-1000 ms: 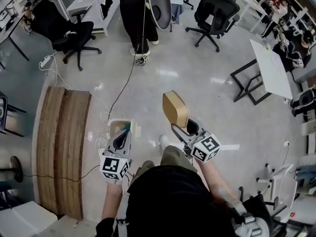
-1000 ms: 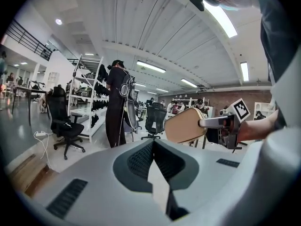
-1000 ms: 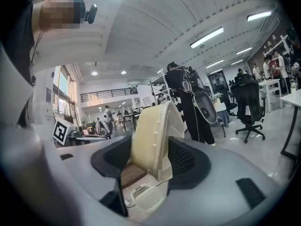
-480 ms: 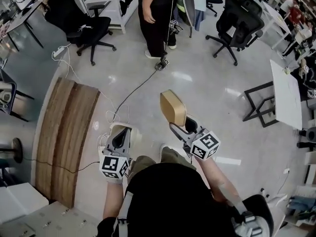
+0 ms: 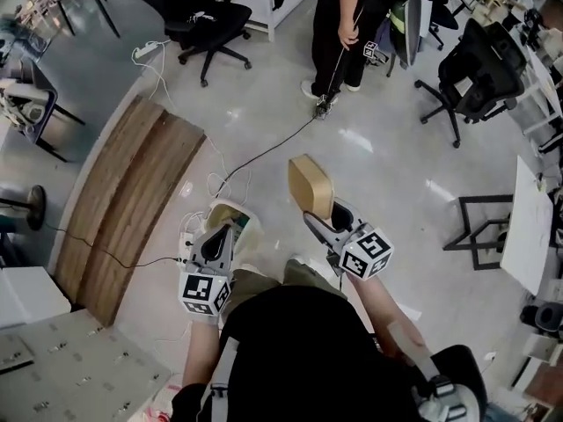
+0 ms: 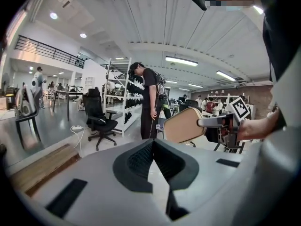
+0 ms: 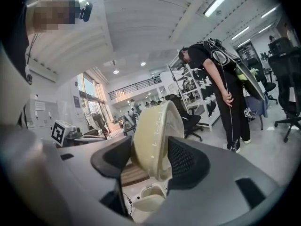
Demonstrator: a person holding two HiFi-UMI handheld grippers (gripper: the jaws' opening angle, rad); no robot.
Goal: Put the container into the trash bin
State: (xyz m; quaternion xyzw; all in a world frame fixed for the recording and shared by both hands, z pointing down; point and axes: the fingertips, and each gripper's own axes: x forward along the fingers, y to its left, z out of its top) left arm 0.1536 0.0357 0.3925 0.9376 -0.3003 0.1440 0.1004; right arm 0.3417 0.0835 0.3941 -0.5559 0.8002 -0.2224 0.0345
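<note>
1. Pale glossy floor (image 5: 396,148) spreads wide and open ahead of both claws and to the right of the right claw.
2. A wooden platform (image 5: 132,192) lies left of the left claw, its long edge running away from it.
3. A standing person (image 5: 347,25) is well ahead of the right claw, with an office chair (image 5: 211,20) farther left.
4. A cable (image 5: 273,143) trails over the floor from that person toward the left claw.
5. The cream trash bin (image 5: 230,221) sits on the floor just past the left claw's tips, below and left of the right claw.
6. The tan container (image 7: 153,140) stands on edge, pinched at its lower rim by the right claw (image 7: 150,159), above the floor and beside the bin.
7. The left claw (image 6: 153,142) is pressed together, holding nothing.
</note>
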